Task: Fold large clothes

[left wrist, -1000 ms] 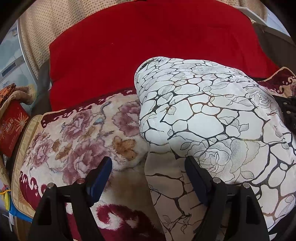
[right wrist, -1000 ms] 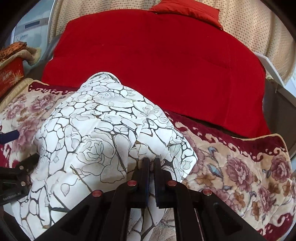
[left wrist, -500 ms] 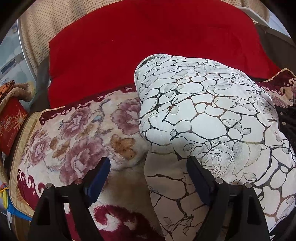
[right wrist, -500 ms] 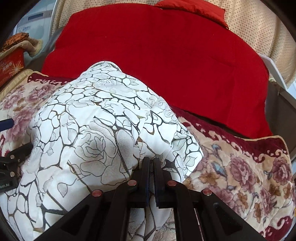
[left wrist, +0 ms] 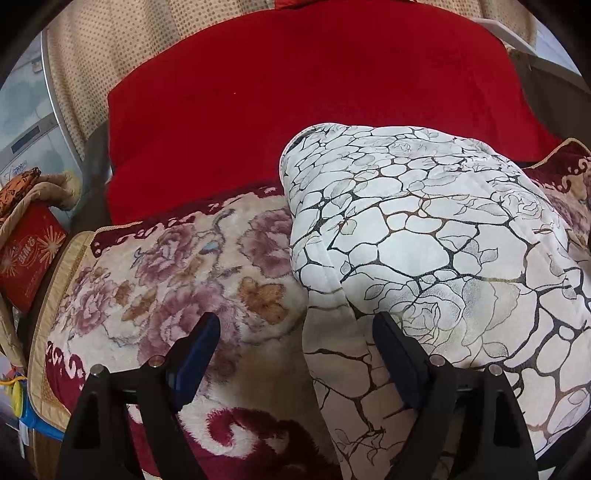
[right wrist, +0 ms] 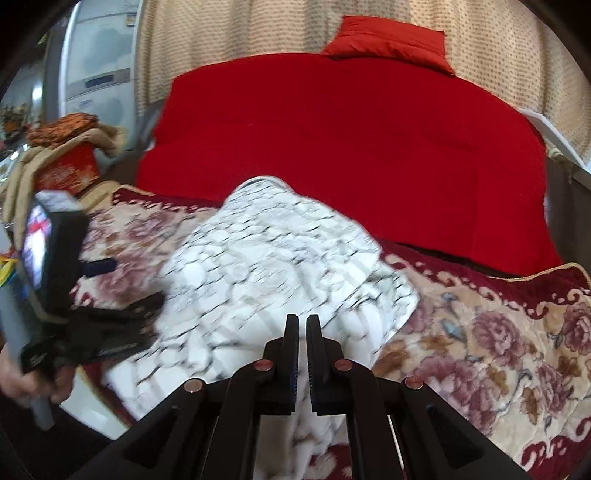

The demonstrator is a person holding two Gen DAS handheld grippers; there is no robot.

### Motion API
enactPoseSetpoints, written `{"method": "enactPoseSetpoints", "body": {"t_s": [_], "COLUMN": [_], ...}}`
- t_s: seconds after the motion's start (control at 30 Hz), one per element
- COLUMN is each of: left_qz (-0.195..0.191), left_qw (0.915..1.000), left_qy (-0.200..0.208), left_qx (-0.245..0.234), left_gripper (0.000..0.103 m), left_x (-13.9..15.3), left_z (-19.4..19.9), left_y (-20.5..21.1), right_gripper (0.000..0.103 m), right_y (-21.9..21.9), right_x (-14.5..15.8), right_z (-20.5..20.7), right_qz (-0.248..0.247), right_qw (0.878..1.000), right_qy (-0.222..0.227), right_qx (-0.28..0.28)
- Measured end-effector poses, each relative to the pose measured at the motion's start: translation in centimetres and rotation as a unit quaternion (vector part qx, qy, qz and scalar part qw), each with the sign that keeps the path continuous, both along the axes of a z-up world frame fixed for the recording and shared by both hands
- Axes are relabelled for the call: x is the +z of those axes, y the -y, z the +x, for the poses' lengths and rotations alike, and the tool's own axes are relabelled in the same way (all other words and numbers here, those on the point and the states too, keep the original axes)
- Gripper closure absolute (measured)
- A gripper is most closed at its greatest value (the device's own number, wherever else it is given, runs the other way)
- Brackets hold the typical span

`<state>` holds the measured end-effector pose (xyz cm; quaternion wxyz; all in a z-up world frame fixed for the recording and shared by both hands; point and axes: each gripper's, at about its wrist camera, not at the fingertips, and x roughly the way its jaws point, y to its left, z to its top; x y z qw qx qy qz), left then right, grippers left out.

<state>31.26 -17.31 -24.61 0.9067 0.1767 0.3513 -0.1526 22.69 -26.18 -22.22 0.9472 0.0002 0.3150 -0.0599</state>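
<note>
A large white garment with a black crackle-and-rose print [left wrist: 417, 258] lies bunched on a floral plush blanket [left wrist: 177, 273]. My left gripper [left wrist: 295, 332] is open, its fingers astride the garment's near left edge, not closed on it. In the right wrist view the garment [right wrist: 280, 266] is motion-blurred. My right gripper [right wrist: 302, 325] stands above and behind the garment with its jaws nearly together; a narrow gap shows, and whether cloth is held between them is unclear. The left gripper [right wrist: 96, 266] shows at the left of that view.
A red quilt [left wrist: 314, 99] covers the back of the bed, with a red pillow [right wrist: 388, 40] behind it. A red box [left wrist: 26, 254] and folded cloths sit at the left. A beige dotted curtain [right wrist: 258, 29] hangs behind.
My right gripper has pulled back and up quickly, so the garment looks smaller and farther. The left gripper has stayed open at the garment's left edge.
</note>
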Motion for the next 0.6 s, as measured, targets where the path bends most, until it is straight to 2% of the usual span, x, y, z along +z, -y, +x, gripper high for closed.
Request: {"method": "enactPoseSetpoints", "body": {"t_s": [0.17,0.27,0.47,0.6], "left_qz": [0.003,0.006,0.008,0.016], "left_qw": [1.0,1.0,1.0,0.9998], "left_qy": [-0.001,0.002,0.003,0.007], "left_qx": [-0.003,-0.006,-0.001,0.01], "left_gripper": [0.018,0.018,0.018,0.018], "left_x": [-0.2,-0.2,-0.4,-0.3], "left_z": [0.1,0.0,0.2,0.0], "left_y": [0.0,0.1,0.1,0.0], "right_gripper": [0.096,0.097,0.097,0.096], "right_y": [-0.2,0.0,0.4,0.4], "right_x": [-4.7,-6.7,-6.5,-4.7], "right_z": [0.5,0.2,0.4,-0.3], "right_qz": [-0.003,-0.016,-0.011,0.013], "right_qw": [0.999,0.999,0.999,0.999], "right_qy": [-0.048,-0.028,-0.037,-0.041], "right_qx": [0.002,0.005,0.009,0.01]}}
